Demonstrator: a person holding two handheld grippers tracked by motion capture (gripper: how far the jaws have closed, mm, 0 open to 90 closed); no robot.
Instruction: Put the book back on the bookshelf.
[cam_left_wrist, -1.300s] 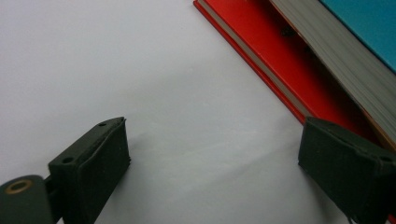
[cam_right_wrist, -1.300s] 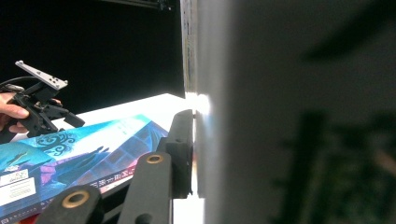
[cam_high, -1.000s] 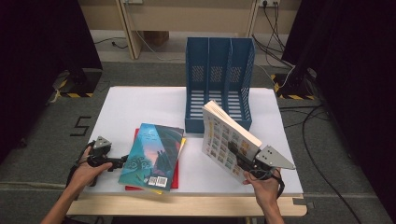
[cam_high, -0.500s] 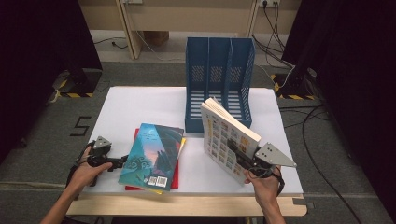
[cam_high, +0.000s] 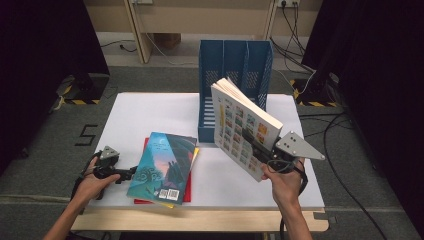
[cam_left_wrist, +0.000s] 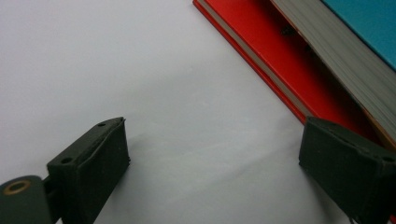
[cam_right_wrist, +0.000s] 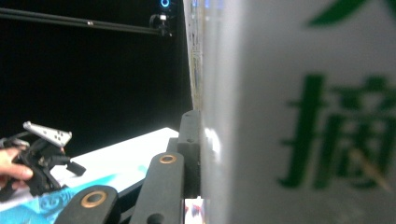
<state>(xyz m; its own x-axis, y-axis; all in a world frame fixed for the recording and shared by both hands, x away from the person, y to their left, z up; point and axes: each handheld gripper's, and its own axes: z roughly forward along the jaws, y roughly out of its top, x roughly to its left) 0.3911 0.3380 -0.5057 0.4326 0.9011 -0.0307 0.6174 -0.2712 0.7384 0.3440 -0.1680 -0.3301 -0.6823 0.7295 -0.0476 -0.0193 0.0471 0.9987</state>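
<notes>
A thick white book (cam_high: 240, 125) with a grid of small pictures on its cover stands tilted in the air, in front of the blue file rack (cam_high: 235, 65). My right gripper (cam_high: 262, 152) is shut on its lower edge. In the right gripper view the book (cam_right_wrist: 303, 116) is pressed against one black finger (cam_right_wrist: 189, 140); the other finger is hidden behind it. My left gripper (cam_high: 127, 172) rests on the table, open, beside a stack topped by a teal book (cam_high: 165, 165). Its jaws (cam_left_wrist: 215, 140) stand wide apart over bare table, and the stack's red bottom book (cam_left_wrist: 280, 51) lies just beyond them.
The white table (cam_high: 150, 115) has bare room at its back left. The rack's three slots open toward me at the back centre. Cables run over the floor to the right. Dark curtains hang on both sides.
My right gripper has lifted the white book higher and a little toward the rack. The left gripper and the stack have stayed put.
</notes>
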